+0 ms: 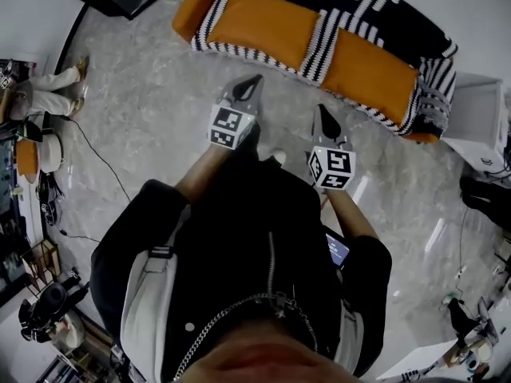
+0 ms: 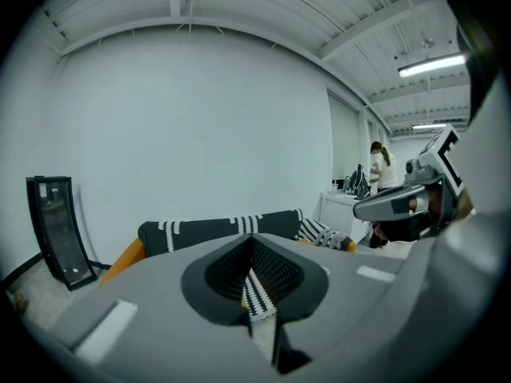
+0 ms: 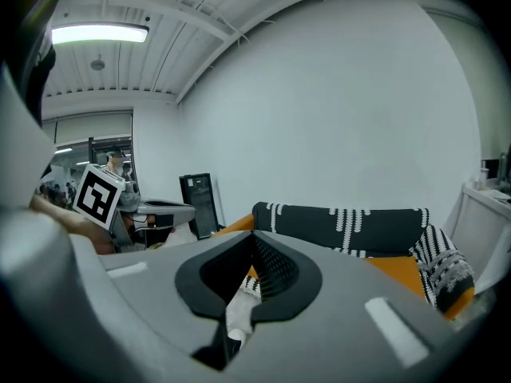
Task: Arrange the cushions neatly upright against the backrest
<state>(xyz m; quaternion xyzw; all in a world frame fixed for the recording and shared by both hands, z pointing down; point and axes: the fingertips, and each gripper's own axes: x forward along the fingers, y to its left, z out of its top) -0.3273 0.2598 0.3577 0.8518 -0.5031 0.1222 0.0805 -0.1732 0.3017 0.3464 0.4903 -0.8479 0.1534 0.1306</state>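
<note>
Seemingly well beyond tools (image 1: 255, 80) (image 1: 321, 110): cushions (image 1: 435, 80)

We are standing in what is looking like an open lab or studio workspace. Bare white walls and a ribbed ceiling with a strip light (image 3: 100, 33) are enclosing a lone sofa (image 1: 319, 46) on a pale marbled floor (image 1: 152, 110). Dark equipment (image 1: 40, 309) is crowding the left edge, and a person (image 2: 382, 166) is standing at a far white counter (image 2: 343, 206).
</note>
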